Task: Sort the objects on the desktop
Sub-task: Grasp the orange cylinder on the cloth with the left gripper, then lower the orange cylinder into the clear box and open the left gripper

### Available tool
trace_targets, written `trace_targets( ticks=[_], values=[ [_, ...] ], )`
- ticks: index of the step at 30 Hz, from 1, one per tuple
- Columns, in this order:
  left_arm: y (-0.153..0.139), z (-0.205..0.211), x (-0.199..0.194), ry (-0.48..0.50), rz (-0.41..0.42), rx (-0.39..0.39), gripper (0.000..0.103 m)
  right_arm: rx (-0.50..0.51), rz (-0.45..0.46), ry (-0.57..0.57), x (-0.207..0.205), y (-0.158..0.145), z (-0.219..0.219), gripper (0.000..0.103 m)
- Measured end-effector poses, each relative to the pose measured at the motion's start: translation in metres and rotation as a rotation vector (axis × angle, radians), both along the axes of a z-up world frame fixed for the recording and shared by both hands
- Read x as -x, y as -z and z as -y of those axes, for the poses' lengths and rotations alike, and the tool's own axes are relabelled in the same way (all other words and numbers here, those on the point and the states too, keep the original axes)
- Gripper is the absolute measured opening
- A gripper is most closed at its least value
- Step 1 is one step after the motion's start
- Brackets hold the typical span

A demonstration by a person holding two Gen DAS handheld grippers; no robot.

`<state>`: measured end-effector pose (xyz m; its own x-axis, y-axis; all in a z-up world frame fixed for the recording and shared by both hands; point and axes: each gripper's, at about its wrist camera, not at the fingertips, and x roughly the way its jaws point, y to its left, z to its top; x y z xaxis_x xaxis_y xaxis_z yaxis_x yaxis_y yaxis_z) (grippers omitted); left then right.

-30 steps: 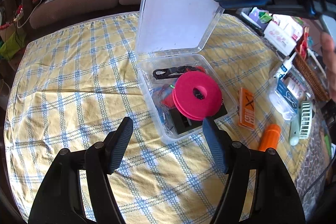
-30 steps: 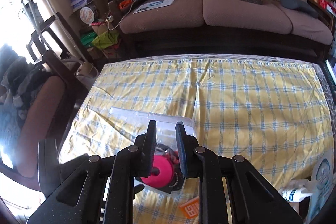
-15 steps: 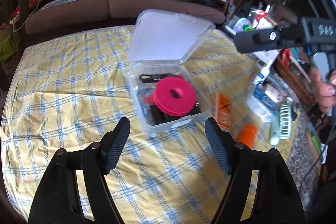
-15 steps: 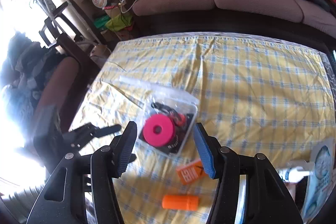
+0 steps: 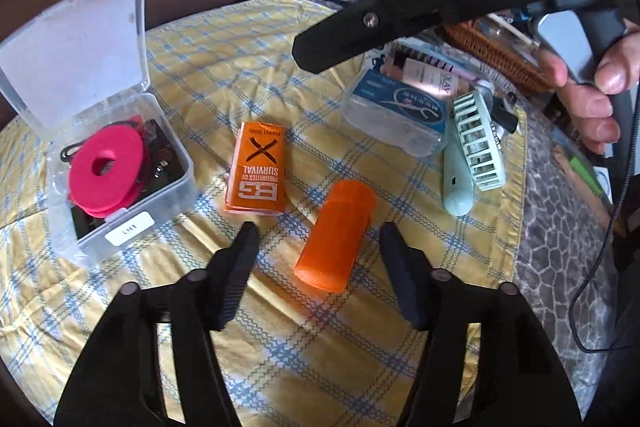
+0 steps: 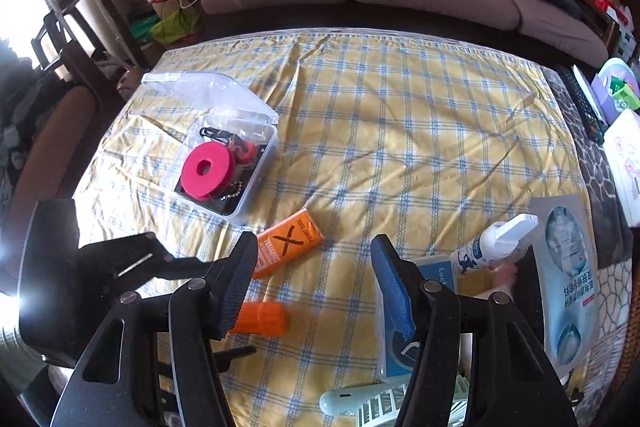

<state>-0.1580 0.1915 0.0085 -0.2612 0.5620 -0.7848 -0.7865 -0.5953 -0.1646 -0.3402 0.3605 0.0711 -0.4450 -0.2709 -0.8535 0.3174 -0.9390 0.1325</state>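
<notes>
The left gripper [image 5: 316, 247] is hanging spread wide over the orange tube [image 5: 336, 233], which is lying on its side on the cloth [image 5: 240, 67] between the booklet [image 5: 258, 167] and the fan [image 5: 476, 143]. The right gripper [image 6: 312, 263] is also gaping, holding nothing. The risk, I judge — the round tube rolling off as the pads close, since it is sitting nearer the left finger [image 5: 240, 267] than the right.

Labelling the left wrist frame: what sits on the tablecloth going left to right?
Clear box with the pink spool inside → orange booklet → orange tube → mint handheld fan. The left gripper is open, straddling the tube's near end.
</notes>
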Motion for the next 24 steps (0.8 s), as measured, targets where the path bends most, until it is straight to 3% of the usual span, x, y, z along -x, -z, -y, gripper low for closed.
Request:
trace_targets(
  ticks=[3, 5, 9, 14, 24],
  values=[
    [-0.002, 0.001, 0.002, 0.015, 0.020, -0.037, 0.024, 0.016, 0.010, 0.012, 0.003, 0.006, 0.000, 0.061],
    [-0.009, 0.011, 0.002, 0.019, 0.018, -0.055, 0.024, 0.025, 0.014, 0.013, 0.004, 0.010, 0.000, 0.061],
    [-0.038, 0.049, 0.005, 0.032, -0.062, -0.046, 0.024, 0.047, 0.014, -0.008, 0.003, 0.016, 0.008, 0.061],
    [-0.060, 0.095, 0.056, -0.093, -0.094, -0.014, 0.024, -0.018, 0.008, -0.055, 0.006, 0.031, 0.032, 0.062],
    [-0.048, 0.068, 0.104, -0.073, -0.136, 0.008, 0.024, -0.140, -0.001, -0.097, 0.018, 0.049, 0.057, 0.069]
  ],
)
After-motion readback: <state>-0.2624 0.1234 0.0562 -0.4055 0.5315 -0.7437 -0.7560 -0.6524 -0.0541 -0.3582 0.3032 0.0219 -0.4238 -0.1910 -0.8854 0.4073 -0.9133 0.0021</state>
